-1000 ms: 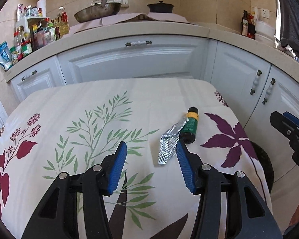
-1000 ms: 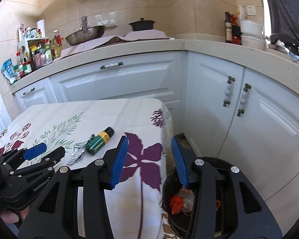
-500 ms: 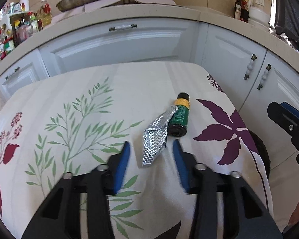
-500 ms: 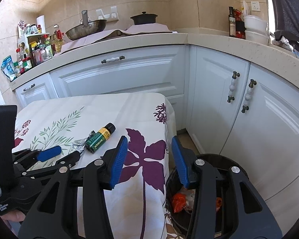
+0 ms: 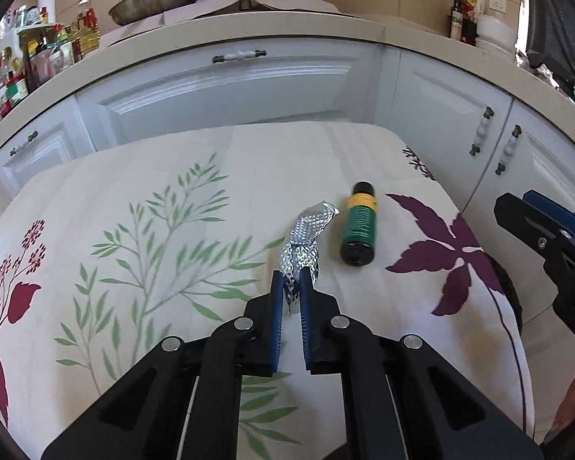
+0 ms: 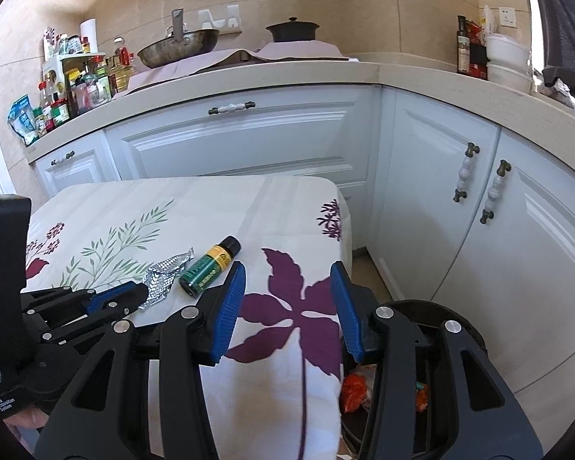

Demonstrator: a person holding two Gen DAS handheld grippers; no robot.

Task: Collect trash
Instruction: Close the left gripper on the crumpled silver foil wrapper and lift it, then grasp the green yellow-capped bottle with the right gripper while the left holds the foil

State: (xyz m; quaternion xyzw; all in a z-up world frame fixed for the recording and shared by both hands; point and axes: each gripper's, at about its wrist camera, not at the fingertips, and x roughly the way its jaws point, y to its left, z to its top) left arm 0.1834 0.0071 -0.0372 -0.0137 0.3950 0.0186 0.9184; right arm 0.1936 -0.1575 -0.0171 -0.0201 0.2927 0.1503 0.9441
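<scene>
Silver foil wrapper (image 5: 304, 241) sits pinched in left tool (image 5: 290, 293); right tool (image 6: 287, 303) spread.

1. A table (image 5: 295, 161) covered by a cream cloth printed with green sprigs, red flowers and purple leaves carries everything.
2. A crumpled silver foil wrapper (image 5: 304, 237) lies on the cloth, its near end between the left jaws (its far end points away from them).
3. A small green bottle (image 5: 358, 230) with a yellow band and black cap lies on its side just right of the wrapper, ahead of the left jaws and to the left of the right ones.
</scene>
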